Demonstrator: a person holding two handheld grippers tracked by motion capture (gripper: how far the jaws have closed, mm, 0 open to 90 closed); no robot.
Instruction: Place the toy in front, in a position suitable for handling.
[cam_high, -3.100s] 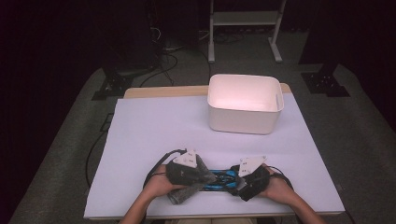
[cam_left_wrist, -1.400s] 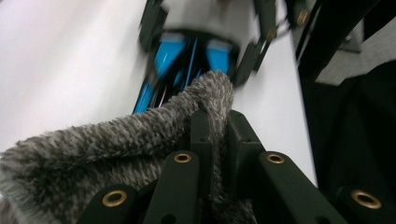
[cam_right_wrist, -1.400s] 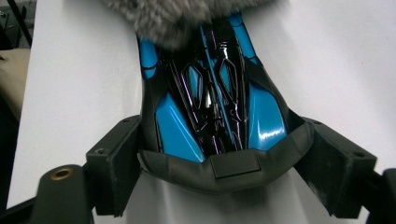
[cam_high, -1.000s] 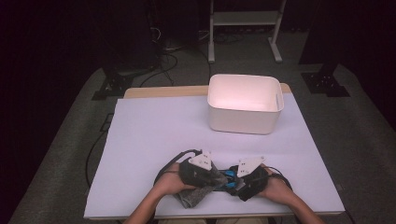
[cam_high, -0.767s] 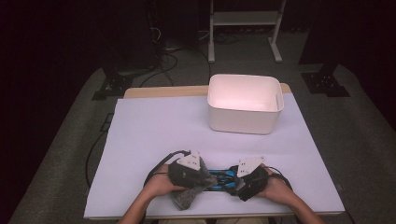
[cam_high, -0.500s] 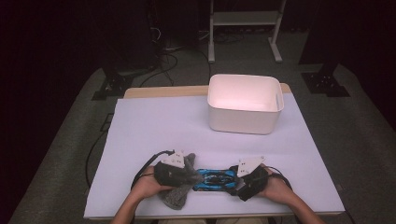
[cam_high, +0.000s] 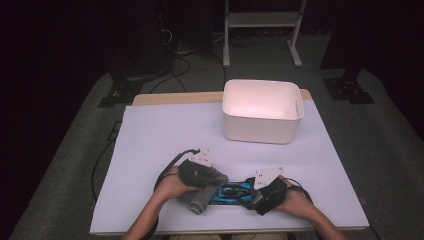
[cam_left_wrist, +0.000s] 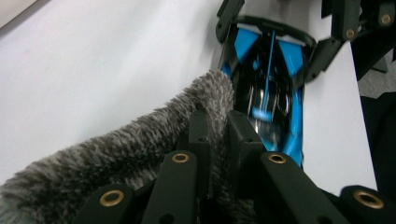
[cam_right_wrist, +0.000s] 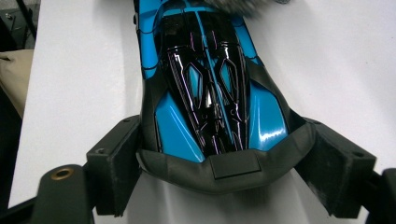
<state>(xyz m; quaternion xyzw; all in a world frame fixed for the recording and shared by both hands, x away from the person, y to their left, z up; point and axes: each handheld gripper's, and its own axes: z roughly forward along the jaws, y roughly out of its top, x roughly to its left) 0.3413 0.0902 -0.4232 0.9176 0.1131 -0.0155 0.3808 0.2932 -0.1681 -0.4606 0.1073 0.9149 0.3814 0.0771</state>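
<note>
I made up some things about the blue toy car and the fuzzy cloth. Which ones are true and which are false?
1. The left gripper is shut on the grey fuzzy cloth. True.
2. The toy car is red. False: it is blue and black.
3. The right gripper has its jaws on either side of one end of the toy car. True.
4. The toy car sits inside the white bin. False: it lies on the white table cover, near the person's edge, and the bin stands apart, farther back.
5. The cloth is folded neatly in the bin. False: it is held at the car's other end, in the left gripper.
</note>
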